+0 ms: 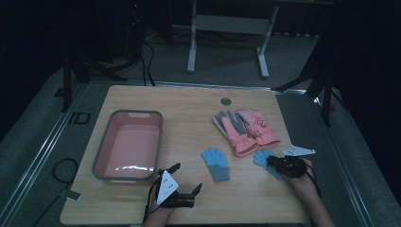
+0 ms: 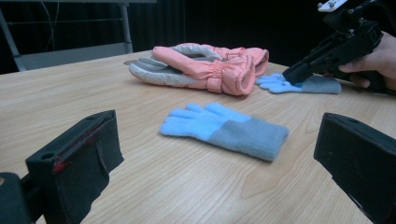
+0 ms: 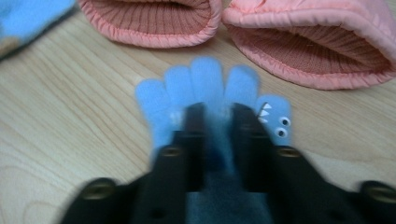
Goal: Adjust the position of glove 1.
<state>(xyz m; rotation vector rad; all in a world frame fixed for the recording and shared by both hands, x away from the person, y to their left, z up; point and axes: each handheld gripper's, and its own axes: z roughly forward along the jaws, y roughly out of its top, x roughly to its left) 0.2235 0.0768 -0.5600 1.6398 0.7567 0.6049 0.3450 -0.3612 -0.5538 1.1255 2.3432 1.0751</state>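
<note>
The left hand-held gripper [image 1: 185, 181] is idling at six o'clock beside the basin [image 1: 105, 142], jaws apart and empty. At four o'clock on the tabletop [image 1: 189, 109], the right hand-held gripper [image 3: 217, 126] is pinching the far blue glove [image 3: 205, 93]; the next move calls for a lift towards the basin. The right gripper view is revealing a face on the glove's thumb.
</note>
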